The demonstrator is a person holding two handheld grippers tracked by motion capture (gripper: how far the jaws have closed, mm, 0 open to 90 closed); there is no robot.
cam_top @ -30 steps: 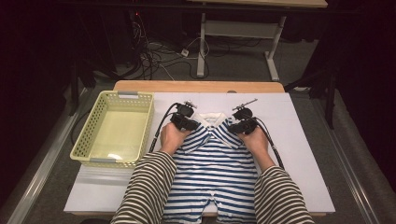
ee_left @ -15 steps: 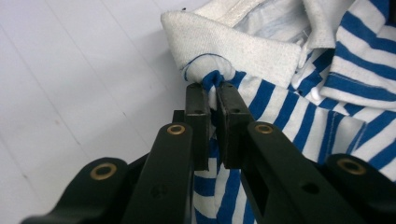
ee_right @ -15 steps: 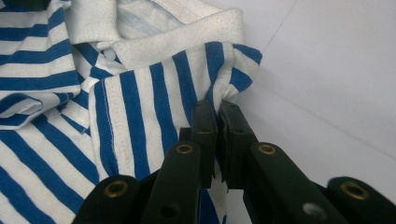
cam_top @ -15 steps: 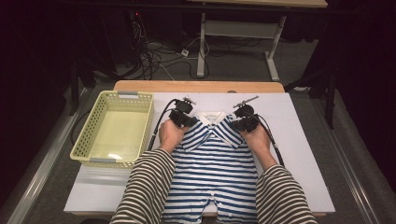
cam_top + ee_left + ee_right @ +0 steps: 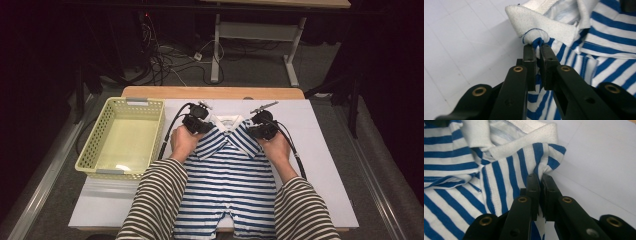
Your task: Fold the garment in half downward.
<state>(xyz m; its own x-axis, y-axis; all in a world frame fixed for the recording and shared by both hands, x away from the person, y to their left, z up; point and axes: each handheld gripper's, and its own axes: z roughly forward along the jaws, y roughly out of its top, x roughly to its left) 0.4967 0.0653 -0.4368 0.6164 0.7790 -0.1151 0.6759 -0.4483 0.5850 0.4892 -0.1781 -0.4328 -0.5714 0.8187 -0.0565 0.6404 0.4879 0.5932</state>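
White table [image 5: 325, 150]: striped shirt [image 5: 230, 175] shoulders pinched in left claw [image 5: 537, 47], right claw [image 5: 539, 178].

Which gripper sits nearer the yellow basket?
Left. The left gripper grips the striped garment just beside the basket; the right gripper grips the garment's far shoulder.

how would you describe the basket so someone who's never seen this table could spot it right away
Start at the white table, where a blue and white striped garment lies in the middle under the two grippers. Look to its left: the basket sits at the table's left edge. It is pale yellow-green plastic with latticed walls, the one rigid container there.
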